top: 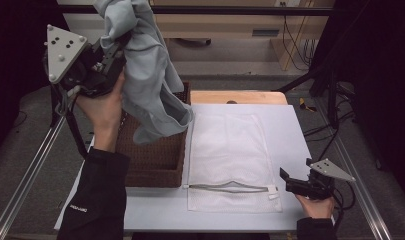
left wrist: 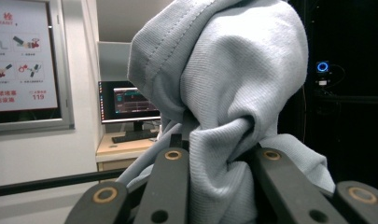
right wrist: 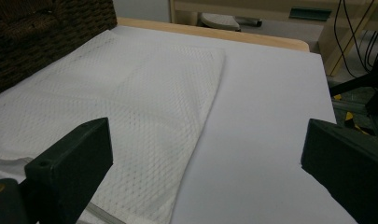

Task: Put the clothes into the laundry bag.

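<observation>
"What was on the white table [top: 290, 130]?"

"A brown basket [top: 155, 160] at the left and a flat white mesh bag [top: 227, 150] in the middle."

"Where was the grey shirt [top: 150, 75]?"

"High in the upper left. The left gripper [top: 117, 47] pinched a bunch of it."

"And the right gripper [top: 290, 181]?"

"Low right, jaws spread, holding nothing."

"What could go wrong?"

"The shirt might slip out, because the pinch held just one fold."
</observation>
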Demonstrator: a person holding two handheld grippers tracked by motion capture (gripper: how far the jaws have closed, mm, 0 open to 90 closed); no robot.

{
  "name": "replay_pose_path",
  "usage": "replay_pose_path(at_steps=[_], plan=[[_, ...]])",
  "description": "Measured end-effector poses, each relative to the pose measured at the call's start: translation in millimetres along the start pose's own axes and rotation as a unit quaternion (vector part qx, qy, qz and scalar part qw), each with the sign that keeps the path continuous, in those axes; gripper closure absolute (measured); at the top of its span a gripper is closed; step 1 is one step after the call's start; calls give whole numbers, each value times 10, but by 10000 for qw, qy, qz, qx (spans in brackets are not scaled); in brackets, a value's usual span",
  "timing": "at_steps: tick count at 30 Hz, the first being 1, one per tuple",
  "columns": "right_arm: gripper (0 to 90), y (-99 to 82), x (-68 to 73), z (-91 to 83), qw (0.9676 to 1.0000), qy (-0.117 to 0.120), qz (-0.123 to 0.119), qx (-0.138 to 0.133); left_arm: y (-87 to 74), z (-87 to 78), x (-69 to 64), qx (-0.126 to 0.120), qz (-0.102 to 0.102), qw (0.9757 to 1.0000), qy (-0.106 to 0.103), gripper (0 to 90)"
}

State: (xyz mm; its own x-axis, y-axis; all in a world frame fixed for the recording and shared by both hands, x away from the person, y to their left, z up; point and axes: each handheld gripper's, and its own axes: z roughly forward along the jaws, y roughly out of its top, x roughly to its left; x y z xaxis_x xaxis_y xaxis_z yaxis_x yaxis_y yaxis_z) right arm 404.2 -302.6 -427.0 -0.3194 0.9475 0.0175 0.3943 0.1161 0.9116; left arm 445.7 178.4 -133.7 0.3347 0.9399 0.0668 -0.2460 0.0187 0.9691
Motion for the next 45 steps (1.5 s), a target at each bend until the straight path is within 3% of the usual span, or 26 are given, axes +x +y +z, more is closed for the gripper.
replay_pose_path(at_steps=[12,21,34,40,45], plan=[[27,4,-21,-16,10000,2,48,-30,211,3,-215,-259,72,9996,-108,806],[27,5,-38,-28,10000,15,54,-50,283,63,-442,-394,-20,9985,-372,806],[32,18,-52,-60,9999,40,90,-103,218,176,-782,-416,-164,9961,-756,805],[35,16,-57,-63,9998,76,103,-122,67,276,-966,-292,-266,9944,-980,806],[40,17,-60,-66,9998,85,87,-126,-59,357,-1133,-190,-216,9932,-1125,805]])
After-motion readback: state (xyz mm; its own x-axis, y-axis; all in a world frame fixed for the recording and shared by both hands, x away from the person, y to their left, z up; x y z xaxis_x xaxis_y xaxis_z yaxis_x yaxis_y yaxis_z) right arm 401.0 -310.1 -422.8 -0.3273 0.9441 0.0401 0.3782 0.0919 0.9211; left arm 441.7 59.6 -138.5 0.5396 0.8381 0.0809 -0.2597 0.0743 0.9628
